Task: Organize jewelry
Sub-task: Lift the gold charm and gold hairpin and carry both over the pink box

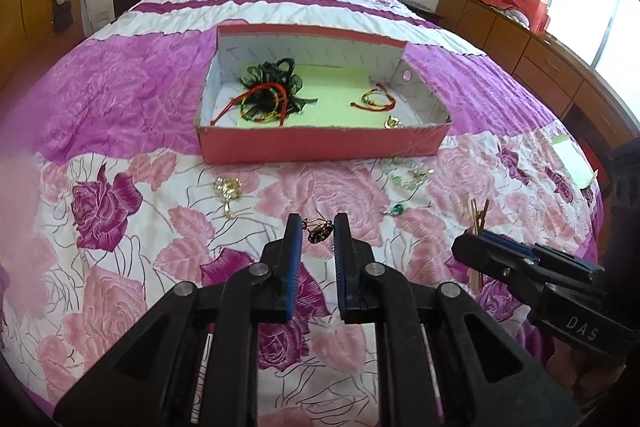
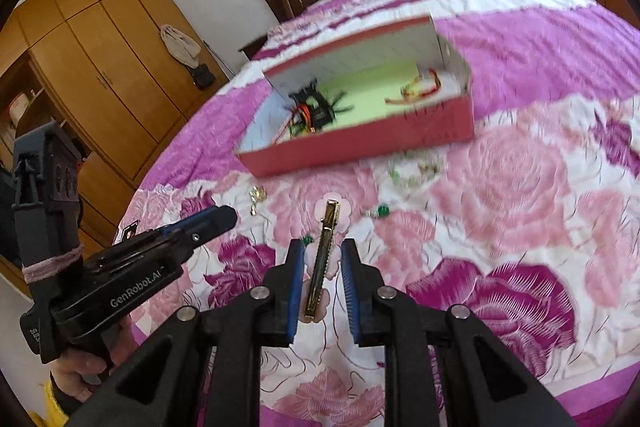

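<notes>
An open red cardboard box [image 1: 320, 147] [image 2: 360, 143] lies on the bed, lined with green paper. It holds a black ribbon tie [image 1: 276, 75], coloured string bracelets [image 1: 376, 99] and a gold piece [image 1: 390, 123]. My left gripper [image 1: 318, 223] [image 2: 224, 219] hangs above the bedspread in front of the box, shut on a small dark-and-gold piece [image 1: 319, 230]. To its right, my right gripper [image 2: 323, 245] [image 1: 466, 241] is shut on a long gold hair clip [image 2: 324, 255] [image 1: 478, 215], which sticks out past the fingertips.
Loose jewelry lies on the floral bedspread [image 1: 120, 227] before the box: a gold brooch [image 1: 228, 187] [image 2: 256, 195], a green-stone piece [image 1: 396, 209] [image 2: 380, 213] and a pale green cluster [image 1: 408, 175]. A green paper sheet [image 1: 572, 159] lies near the right edge. Wooden cabinets flank the bed.
</notes>
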A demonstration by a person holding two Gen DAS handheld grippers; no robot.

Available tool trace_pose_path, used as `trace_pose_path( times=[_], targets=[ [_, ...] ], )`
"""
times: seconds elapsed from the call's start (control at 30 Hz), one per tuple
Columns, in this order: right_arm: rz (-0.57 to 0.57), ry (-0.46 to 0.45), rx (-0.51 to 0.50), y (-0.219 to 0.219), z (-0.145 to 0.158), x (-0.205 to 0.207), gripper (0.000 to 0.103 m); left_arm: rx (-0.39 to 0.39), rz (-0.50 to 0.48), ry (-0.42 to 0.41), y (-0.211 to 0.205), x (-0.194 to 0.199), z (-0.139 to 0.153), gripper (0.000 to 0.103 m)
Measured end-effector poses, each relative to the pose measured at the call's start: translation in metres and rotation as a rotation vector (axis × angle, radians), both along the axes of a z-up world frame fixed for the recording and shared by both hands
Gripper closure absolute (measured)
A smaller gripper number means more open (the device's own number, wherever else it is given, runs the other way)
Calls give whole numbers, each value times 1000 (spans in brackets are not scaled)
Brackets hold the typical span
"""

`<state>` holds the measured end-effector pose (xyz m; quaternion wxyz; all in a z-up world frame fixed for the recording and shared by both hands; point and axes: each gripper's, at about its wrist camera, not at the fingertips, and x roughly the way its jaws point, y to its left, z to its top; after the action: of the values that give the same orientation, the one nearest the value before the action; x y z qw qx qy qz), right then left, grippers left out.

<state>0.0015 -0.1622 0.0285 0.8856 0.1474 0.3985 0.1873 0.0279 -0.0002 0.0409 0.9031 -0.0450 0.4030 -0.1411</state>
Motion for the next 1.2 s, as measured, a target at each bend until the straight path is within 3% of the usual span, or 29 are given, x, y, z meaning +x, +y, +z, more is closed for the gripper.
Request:
trace_pose_path(
  times=[0.67,1.2],
  targets=[
    [-12,-230,-70,2,39,12,82,-35,11,-134,-7,22,32,96],
    [-72,-369,-119,-6,52,56,82,4,63,-300,-13,55,42,96]
  ],
)
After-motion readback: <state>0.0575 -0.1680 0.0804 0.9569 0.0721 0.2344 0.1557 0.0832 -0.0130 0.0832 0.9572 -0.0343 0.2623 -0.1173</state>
